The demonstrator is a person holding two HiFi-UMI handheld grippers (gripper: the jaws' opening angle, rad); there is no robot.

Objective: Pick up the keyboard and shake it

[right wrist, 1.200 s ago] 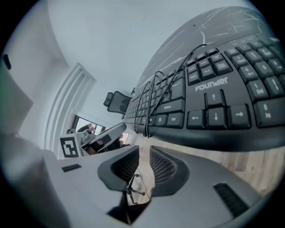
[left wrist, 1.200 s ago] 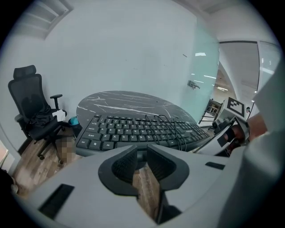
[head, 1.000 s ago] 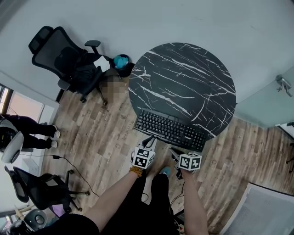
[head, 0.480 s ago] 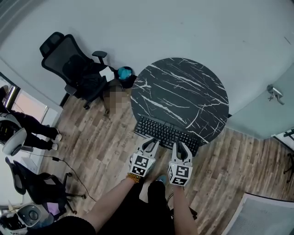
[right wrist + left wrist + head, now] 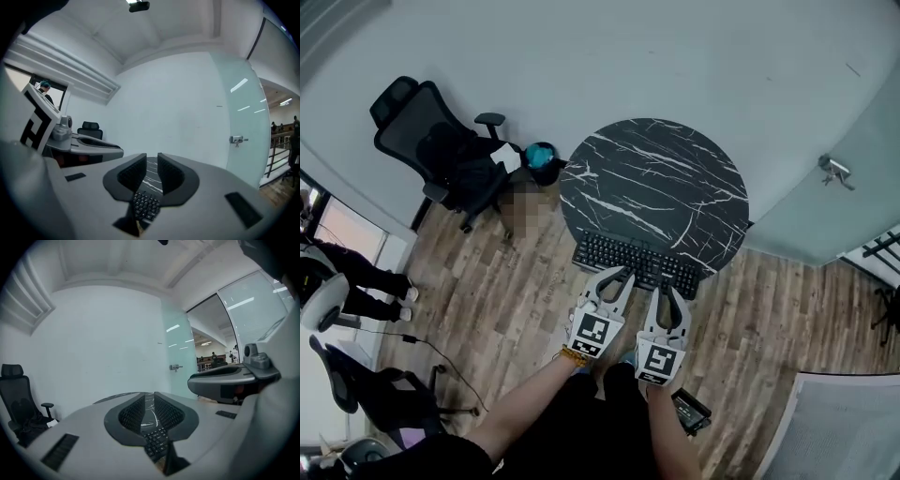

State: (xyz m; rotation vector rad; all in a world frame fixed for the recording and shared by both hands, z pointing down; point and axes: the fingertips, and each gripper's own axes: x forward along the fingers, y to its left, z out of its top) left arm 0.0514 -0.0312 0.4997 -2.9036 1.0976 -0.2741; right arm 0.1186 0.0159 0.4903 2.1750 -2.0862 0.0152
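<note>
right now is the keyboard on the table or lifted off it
On the table: in the head view the keyboard lies flat along its near edge.

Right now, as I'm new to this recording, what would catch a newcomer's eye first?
The round black marble table by the wall, with a black keyboard at its near edge. Close to the keyboard's near side, the left gripper and right gripper hang side by side, jaws slightly apart, holding nothing. A black chair stands at the left.
</note>
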